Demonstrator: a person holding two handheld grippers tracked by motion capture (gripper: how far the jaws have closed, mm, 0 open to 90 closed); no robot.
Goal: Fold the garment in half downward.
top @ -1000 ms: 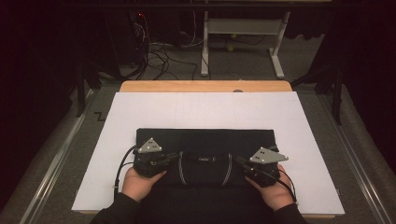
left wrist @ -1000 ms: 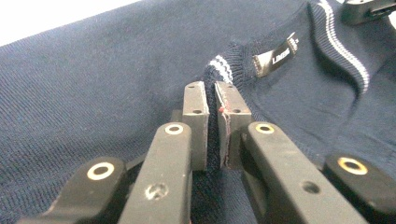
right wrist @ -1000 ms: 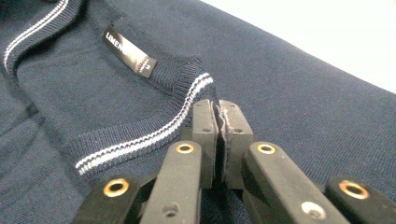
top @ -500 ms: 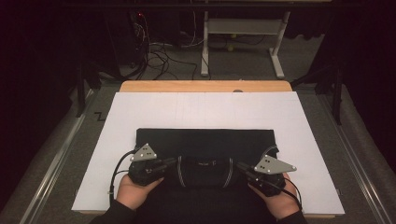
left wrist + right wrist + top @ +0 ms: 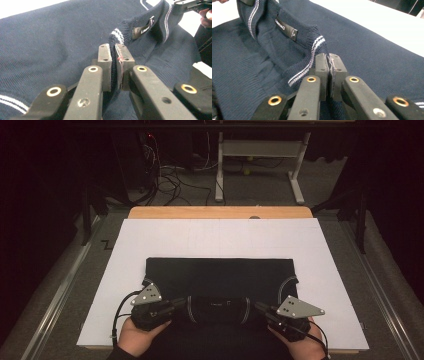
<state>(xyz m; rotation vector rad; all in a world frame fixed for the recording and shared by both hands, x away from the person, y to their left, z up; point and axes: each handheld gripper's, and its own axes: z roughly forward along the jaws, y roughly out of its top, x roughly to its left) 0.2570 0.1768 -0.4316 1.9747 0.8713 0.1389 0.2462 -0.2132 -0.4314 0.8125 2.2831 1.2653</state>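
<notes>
A navy knit sweater (image 5: 220, 280) lies flat on a white sheet (image 5: 220, 235) covering the surface, near the person's edge. Left claw (image 5: 113, 53) is pressed together, pinching the ribbed collar at one side; right claw (image 5: 328, 62) is likewise pressed together on the collar's opposite side, beside the white stripes (image 5: 312, 57).

Handling, as judged: the garment is soft, light and limp; it will sag and stretch between the two holds, and thin pinches may slip. The ribbed collar or shoulder seams offer the firmest purchase.

Markings: a dark neck label (image 5: 285, 28) carries pale lettering, too small to read with confidence.
</notes>
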